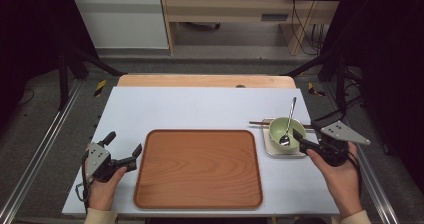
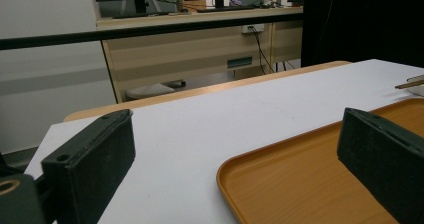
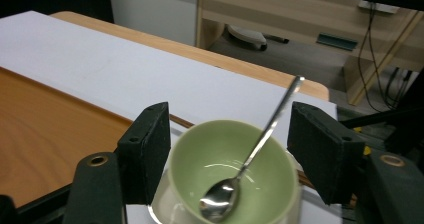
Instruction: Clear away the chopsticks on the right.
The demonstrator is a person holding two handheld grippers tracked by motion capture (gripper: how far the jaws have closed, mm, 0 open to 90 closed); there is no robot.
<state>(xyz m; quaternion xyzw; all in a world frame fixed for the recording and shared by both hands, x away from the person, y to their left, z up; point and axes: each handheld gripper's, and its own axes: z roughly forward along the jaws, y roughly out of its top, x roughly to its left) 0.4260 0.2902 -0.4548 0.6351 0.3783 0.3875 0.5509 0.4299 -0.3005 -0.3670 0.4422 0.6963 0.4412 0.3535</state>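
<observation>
The green bowl [image 3: 232, 171], holding a spoon [image 3: 250, 159], is clamped at its rim by the right gripper [image 3: 230, 154] beside the wooden tray [image 1: 198, 168]. The left gripper [image 1: 122, 151] is held apart, empty, above the tabletop [image 1: 200, 106].

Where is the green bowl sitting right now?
In the high view the green bowl sits on a small white dish right of the wooden tray, spoon inside it, with the right gripper at its right rim.
</observation>
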